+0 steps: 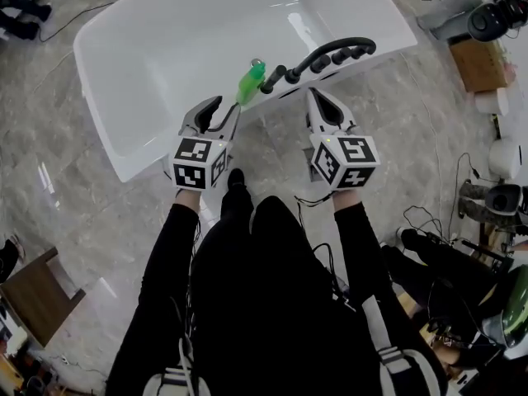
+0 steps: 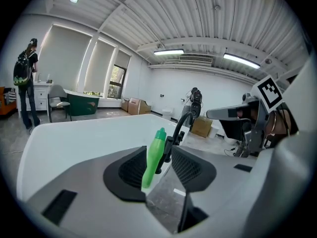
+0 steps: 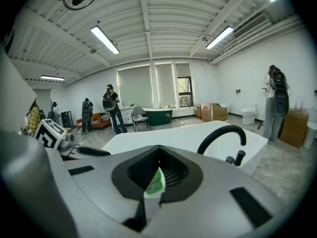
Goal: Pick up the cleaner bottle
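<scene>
The green cleaner bottle (image 1: 251,81) stands upright on the near rim of the white bathtub (image 1: 95,81), just left of the black faucet (image 1: 330,54). My left gripper (image 1: 224,107) is open and points at the bottle from just short of it. In the left gripper view the bottle (image 2: 152,157) shows in the gap beyond the jaws, and the pads do not touch it. My right gripper (image 1: 316,97) is to the right, near the faucet base, with its jaws together. In the right gripper view a green and white sliver (image 3: 155,182) shows in the slit; I cannot tell what it is.
The faucet (image 3: 223,133) arches over the tub at the right. Cables, boxes and equipment (image 1: 495,196) crowd the marble floor on the right, and a wooden piece (image 1: 33,291) lies at lower left. People stand farther off in the room (image 2: 25,83).
</scene>
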`<state>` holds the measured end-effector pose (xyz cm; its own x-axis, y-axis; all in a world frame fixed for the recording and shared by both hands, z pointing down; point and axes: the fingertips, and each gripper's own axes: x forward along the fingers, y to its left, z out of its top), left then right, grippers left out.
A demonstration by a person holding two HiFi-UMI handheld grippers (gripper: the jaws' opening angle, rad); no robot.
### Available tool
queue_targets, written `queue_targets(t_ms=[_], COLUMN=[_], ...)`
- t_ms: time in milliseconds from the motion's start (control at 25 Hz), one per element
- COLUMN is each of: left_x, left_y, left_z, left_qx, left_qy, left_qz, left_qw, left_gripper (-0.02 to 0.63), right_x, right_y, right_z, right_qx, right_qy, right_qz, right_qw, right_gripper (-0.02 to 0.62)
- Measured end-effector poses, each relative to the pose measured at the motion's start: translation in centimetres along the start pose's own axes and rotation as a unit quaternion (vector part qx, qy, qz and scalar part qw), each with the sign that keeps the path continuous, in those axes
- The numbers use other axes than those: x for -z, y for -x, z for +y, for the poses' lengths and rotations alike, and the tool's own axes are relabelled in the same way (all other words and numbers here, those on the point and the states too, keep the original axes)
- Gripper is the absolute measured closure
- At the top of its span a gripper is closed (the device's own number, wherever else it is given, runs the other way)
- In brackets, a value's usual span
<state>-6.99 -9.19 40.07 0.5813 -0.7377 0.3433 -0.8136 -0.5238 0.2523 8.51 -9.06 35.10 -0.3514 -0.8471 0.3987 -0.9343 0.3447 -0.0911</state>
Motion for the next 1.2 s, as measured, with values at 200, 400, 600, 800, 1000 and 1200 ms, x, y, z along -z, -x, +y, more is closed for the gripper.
queue_targets(t_ms=[200, 400, 600, 800, 1000, 1200], left_x=[1.3, 3.1, 4.9, 7.1, 9.7, 11.7], left_y=[-1.1, -3.1, -4.9, -7.0, -9.7, -11.7], left_z=[1.1, 1.2, 1.2, 2.0, 3.2, 2.8], left_qx=[0.005, 0.023, 0.033, 0.027, 0.013, 0.007], left_qy=[-0.002, -0.021, -0.051, -0.067, -0.07, -0.099], left_qz=[0.025, 0.058, 0.071, 0.08, 0.078, 0.061], left_qw=[0.9997, 0.9978, 0.9957, 0.9941, 0.9944, 0.9932], left_gripper=[0.399, 0.348, 0.335, 0.331, 0.33, 0.33], right_x=[-0.2, -0.4, -0.1, 0.5, 2.4, 4.1], right_y=[-1.4, -2.8, -3.4, -3.8, -5.2, -6.5], right_z=[-0.1, -0.3, -1.5, -2.9, -4.0, -4.3], right_qx=[0.003, 0.004, 0.013, 0.019, 0.024, 0.008], right_qy=[0.004, 0.018, 0.014, 0.012, 0.013, 0.011], right_qz=[0.006, 0.006, 0.007, 0.005, 0.012, 0.016], right_qw=[1.0, 1.0, 1.0, 1.0, 1.0, 1.0], right_gripper=[0.594, 0.594, 0.594, 0.594, 0.594, 0.594])
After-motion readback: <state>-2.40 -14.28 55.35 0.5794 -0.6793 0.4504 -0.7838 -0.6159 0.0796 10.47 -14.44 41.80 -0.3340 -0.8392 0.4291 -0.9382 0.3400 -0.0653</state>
